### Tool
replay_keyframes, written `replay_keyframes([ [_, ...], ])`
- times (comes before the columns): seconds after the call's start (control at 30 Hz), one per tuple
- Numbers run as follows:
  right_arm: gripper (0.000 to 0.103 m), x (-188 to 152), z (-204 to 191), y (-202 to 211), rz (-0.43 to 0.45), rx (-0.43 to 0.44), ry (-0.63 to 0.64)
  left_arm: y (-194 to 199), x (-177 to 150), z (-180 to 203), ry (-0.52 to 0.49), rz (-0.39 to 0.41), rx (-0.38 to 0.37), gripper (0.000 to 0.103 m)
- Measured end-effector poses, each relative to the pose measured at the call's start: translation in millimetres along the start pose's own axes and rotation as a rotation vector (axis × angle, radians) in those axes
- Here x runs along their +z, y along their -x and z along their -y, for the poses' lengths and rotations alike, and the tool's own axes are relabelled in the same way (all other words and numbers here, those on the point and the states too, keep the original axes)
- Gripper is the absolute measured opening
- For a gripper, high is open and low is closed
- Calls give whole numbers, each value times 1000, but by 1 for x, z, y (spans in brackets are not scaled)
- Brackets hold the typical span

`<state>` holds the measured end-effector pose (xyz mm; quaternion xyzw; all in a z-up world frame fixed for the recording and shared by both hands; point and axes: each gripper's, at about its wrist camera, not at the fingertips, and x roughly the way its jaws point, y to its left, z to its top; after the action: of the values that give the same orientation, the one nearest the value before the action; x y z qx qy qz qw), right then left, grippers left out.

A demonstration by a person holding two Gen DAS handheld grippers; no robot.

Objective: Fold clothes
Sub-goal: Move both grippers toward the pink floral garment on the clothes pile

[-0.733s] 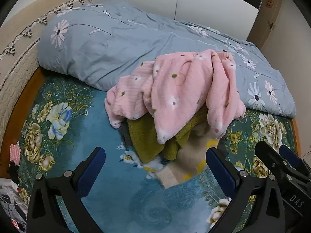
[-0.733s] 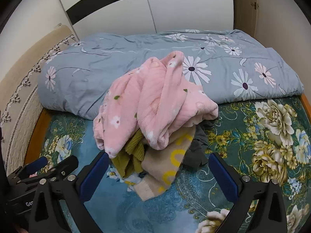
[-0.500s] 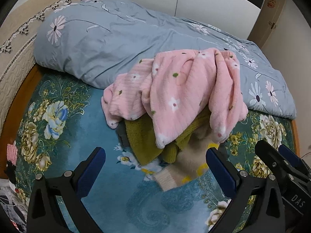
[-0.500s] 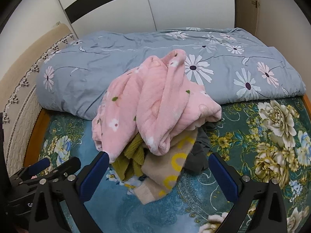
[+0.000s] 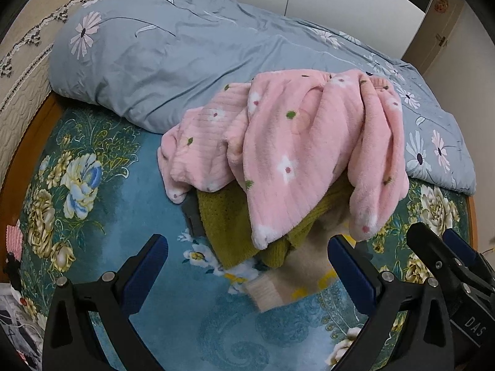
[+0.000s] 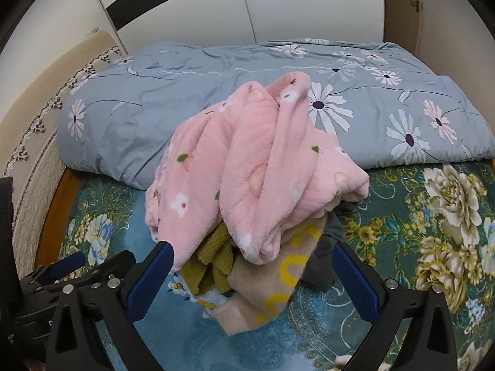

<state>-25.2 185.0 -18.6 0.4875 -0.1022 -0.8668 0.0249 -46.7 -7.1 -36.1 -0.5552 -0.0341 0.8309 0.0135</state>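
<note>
A pile of clothes lies on the teal floral bed sheet [image 5: 92,216]. On top is a pink fleece garment [image 5: 294,148] with small flowers, also in the right wrist view [image 6: 247,179]. Under it lie an olive knit [image 5: 229,222], a beige garment with yellow letters [image 6: 272,287] and a dark grey piece [image 6: 328,247]. My left gripper [image 5: 247,262] is open and empty, just short of the pile. My right gripper [image 6: 252,269] is open and empty, its jaws on either side of the pile's near edge. Each gripper shows at the other view's edge.
A rolled grey-blue duvet [image 5: 161,61] with daisy prints lies behind the pile across the bed. The beige padded headboard [image 6: 40,117] is at the left, white wardrobe doors [image 6: 278,9] behind. The wooden bed frame edge [image 5: 27,142] runs along the left.
Both grippers have moved closer to the pile, which now fills more of each view. The clothes have not moved. Both stay open.
</note>
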Motion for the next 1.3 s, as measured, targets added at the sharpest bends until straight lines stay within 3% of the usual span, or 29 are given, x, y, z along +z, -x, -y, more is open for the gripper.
replay_keyframes([
  [0.43,103,14,-4,-10,24,0,18,-10,15,-3,-5,34,-36,103],
  [0.8,103,15,-6,-16,32,-12,18,-11,20,0,-52,67,-2,102],
  [0.97,103,16,-1,-23,-8,23,-1,-12,22,0,-53,68,-6,102],
  [1.3,103,15,-4,-25,-6,50,30,-14,20,1,-55,69,0,102],
])
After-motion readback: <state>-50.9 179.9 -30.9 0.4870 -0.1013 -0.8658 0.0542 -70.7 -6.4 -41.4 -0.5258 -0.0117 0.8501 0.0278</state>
